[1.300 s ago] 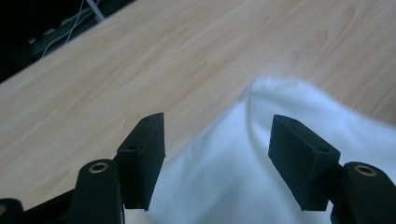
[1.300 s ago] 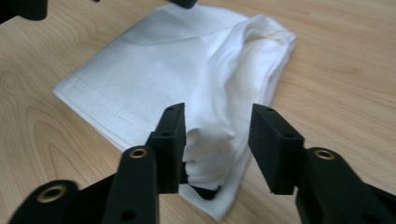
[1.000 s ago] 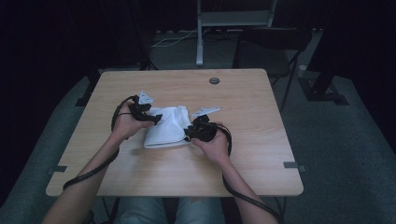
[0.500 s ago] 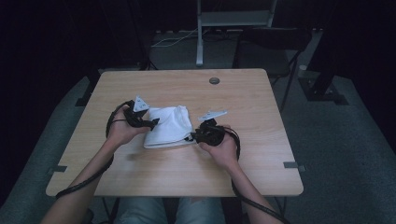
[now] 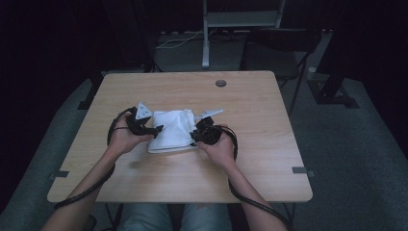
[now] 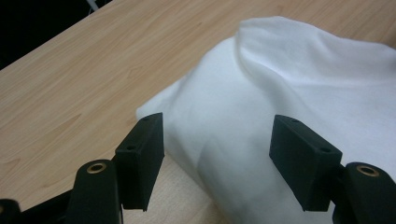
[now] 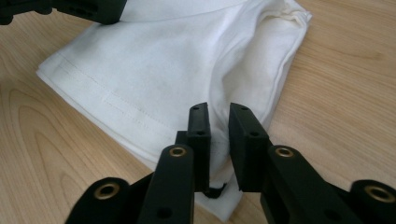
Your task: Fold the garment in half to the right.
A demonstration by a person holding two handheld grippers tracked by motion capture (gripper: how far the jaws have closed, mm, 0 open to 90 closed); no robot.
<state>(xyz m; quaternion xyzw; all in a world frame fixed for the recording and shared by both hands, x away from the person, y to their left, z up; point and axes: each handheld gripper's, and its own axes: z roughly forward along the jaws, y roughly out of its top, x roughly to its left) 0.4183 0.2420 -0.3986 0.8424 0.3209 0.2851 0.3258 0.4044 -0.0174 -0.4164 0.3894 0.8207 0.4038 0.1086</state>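
One white cloth, two grippers, one table.

We count a single folded white cloth [image 5: 172, 131] on one wooden table [image 5: 250, 120]. We count two handheld grippers: the left gripper [image 5: 157, 129] and the right gripper [image 5: 194, 136]. One small round dark disc [image 5: 221, 83] sits near the table's far edge.

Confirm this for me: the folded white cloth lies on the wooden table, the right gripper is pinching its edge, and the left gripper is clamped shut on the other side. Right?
Not quite. The left gripper is open: the left gripper view shows its jaws spread wide apart above the white cloth. The rest holds: the cloth lies on the wooden table, and the right gripper pinches its edge.
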